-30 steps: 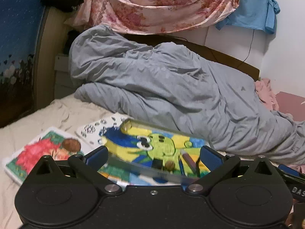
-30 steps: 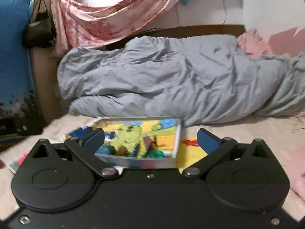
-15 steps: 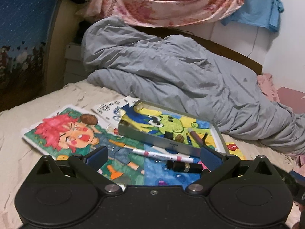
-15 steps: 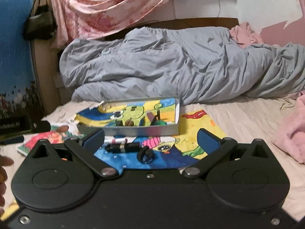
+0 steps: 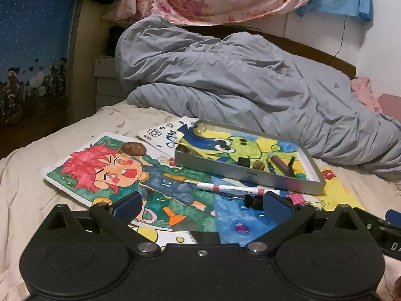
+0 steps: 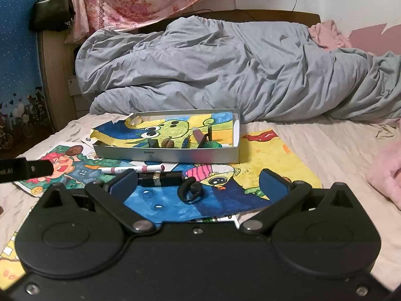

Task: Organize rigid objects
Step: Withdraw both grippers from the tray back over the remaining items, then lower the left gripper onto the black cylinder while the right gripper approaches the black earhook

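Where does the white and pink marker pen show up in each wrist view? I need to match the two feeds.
Left wrist: the marker pen lies right of centre on the drawings, just in front of the tin's near wall.
Right wrist: the marker pen lies left of centre, above the left fingertip.
Shared landmark: the silver tin tray, directly behind the pen in both.

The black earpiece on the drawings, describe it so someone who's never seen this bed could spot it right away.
Start at the shallow silver tray on the bed, in front of the grey duvet. Nearer the camera, on the blue part of a drawing, lies the black earpiece. Unlike the straight white marker and black tube beside it, it has a curved hook.
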A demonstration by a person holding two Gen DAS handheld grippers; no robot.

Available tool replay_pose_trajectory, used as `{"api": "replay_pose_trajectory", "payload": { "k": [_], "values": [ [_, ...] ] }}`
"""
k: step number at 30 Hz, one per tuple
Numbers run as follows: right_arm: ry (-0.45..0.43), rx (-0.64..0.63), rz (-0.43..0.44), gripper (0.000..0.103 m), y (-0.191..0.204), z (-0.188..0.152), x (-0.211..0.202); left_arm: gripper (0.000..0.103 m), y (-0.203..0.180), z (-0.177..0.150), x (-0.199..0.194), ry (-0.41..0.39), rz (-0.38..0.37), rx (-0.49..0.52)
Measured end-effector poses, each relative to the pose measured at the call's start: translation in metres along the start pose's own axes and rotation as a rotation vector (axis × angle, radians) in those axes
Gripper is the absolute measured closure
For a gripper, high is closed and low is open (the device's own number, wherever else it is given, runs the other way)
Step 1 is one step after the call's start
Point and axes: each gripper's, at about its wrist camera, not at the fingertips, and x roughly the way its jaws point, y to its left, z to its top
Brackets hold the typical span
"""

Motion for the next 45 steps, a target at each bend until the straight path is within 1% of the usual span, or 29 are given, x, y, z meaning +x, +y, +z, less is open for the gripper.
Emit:
{"api": "replay_pose_trajectory", "payload": {
  "k": [7,11,14,17,20,23,25,28,33,37,40,43,45],
  "values": [
    [0.036,-0.003,-0.012,0.0,0.004,0.0,0.01,0.001,0.006,-0.002,0.01,0.043,0.022,-0.01],
    [0.044,-0.003,-0.004,0.0,0.004,0.0,0.01,0.001,0.008,-0.003,0.01,0.038,0.031,-0.011],
    [0.052,0.003,-0.002,0.0,0.003,0.0,0.011,0.001,0.006,-0.004,0.009,0.038,0.021,0.004],
    [0.058,0.023,-0.001,0.0,0.003,0.001,0.011,0.001,0.004,-0.005,0.008,0.037,-0.01,0.025],
    [0.062,0.024,-0.006,0.0,0.004,0.003,0.012,0.001,0.0,-0.006,0.008,0.037,-0.012,0.046],
    [0.058,0.015,0.007,0.0,0.005,0.006,0.015,0.001,0.0,-0.006,0.009,0.036,-0.009,0.049],
    [0.073,0.008,0.019,0.0,0.007,0.008,0.019,0.001,0.0,-0.006,0.009,0.035,-0.003,0.046],
    [0.098,0.009,0.067,0.0,0.008,0.012,0.026,0.001,0.001,-0.006,0.011,0.038,0.001,0.041],
    [0.111,-0.013,0.104,0.0,0.01,0.019,0.038,0.001,0.003,-0.006,0.013,0.025,0.01,0.043],
    [0.135,-0.077,0.119,0.0,0.013,0.022,0.054,0.001,0.0,-0.008,0.017,0.031,0.016,0.072],
    [0.151,-0.133,0.118,0.001,0.013,0.022,0.067,0.001,-0.002,-0.009,0.026,0.056,-0.005,0.081],
    [0.176,-0.167,0.104,0.001,0.012,0.02,0.081,0.001,-0.005,-0.008,0.04,0.084,-0.061,0.102],
    [0.193,-0.167,0.108,0.001,0.008,0.018,0.089,0.001,-0.007,-0.007,0.05,0.089,-0.081,0.115]
  ]
}}
